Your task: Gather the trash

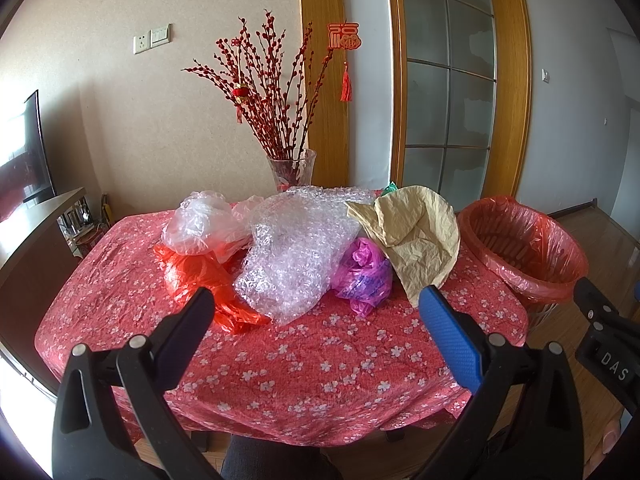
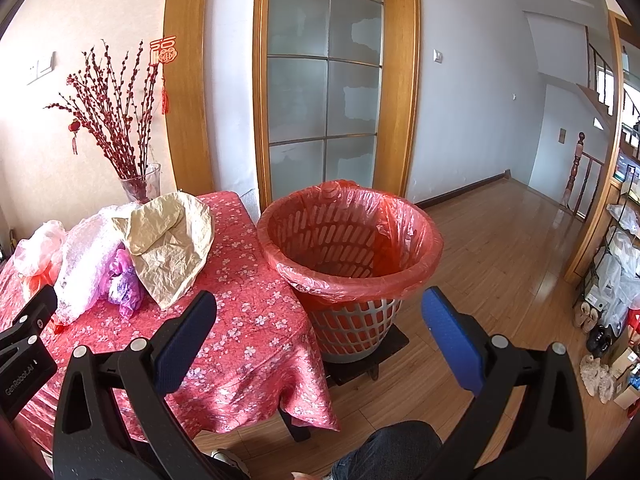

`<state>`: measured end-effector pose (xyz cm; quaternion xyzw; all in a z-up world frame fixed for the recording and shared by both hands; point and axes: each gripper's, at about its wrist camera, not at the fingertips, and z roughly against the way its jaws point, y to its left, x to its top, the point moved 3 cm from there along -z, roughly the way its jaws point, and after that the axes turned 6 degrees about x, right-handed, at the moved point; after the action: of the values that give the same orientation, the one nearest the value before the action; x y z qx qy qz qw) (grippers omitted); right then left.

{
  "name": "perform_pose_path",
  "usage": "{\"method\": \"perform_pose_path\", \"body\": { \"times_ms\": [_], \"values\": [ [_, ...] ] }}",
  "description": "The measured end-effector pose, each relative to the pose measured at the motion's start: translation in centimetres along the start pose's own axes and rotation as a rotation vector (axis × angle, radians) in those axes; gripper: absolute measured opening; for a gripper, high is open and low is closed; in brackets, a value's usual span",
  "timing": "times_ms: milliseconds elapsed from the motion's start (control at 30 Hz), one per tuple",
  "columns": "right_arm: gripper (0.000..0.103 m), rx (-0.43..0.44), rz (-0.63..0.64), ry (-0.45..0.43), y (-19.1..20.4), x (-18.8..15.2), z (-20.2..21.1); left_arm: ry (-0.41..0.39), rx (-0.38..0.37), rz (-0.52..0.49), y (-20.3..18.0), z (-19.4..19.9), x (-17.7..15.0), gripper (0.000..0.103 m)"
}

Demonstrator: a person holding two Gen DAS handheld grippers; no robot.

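So the counter (image 1: 304, 368) is covered in a shiny red cloth with little white blossoms printed all over it, draped down past the edge. It sits in a room with a pale textured wall, honey-coloured wood door frames and a frosted glass door (image 2: 324, 92) split into panes. Wood plank floor (image 2: 492, 264), pretty glossy.

At the back of the counter there's a clear glass vase (image 1: 292, 170) with tall red berry branches, and a red paper charm with a tassel (image 1: 345, 60) hanging on the door frame behind it.

The trash is all bunched in the middle of the counter: a crinkly clear plastic bag (image 1: 200, 222) on top of an orange-red plastic bag (image 1: 200, 276), then a big lumpy wad of bubble wrap (image 1: 296, 248), a scrunched pink-purple bag (image 1: 366, 274) touching it, and a creased tan paper sheet (image 1: 416, 236) folded over like a tent.

Just off the counter's right side stands the trash basket (image 2: 352, 256), a grey slotted plastic tub lined with a thin orange-red bag rolled over the rim. It sits on a small dark stand on the floor.

Left tool (image 1: 316, 312) is spread wide with nothing in it, hovering at the near edge facing the pile. Right tool (image 2: 318, 320) is also released and empty, pointed at the basket.
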<state>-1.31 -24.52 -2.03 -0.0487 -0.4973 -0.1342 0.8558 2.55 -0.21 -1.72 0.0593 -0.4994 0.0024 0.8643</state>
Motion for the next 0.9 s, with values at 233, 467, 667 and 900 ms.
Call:
{"method": "perform_pose_path", "body": {
  "times_ms": [233,467,667,900],
  "values": [
    [0.101,0.050,0.002,0.009,0.5,0.2,-0.5,-0.005,0.022,0.000,-0.1,-0.5,-0.5,0.099],
    [0.101,0.175,0.020,-0.021,1.7,0.6,-1.7,0.011,0.075,0.035,2.5,-2.0,-0.4,0.099],
    [0.101,0.232,0.053,-0.005,3.9,1.8,-4.5,0.013,0.131,0.071,6.0,-3.6,0.0,0.099],
    [0.082,0.337,0.049,0.088,6.6,3.3,-10.0,0.043,0.135,0.107,8.9,-5.7,0.4,0.099]
  ]
}}
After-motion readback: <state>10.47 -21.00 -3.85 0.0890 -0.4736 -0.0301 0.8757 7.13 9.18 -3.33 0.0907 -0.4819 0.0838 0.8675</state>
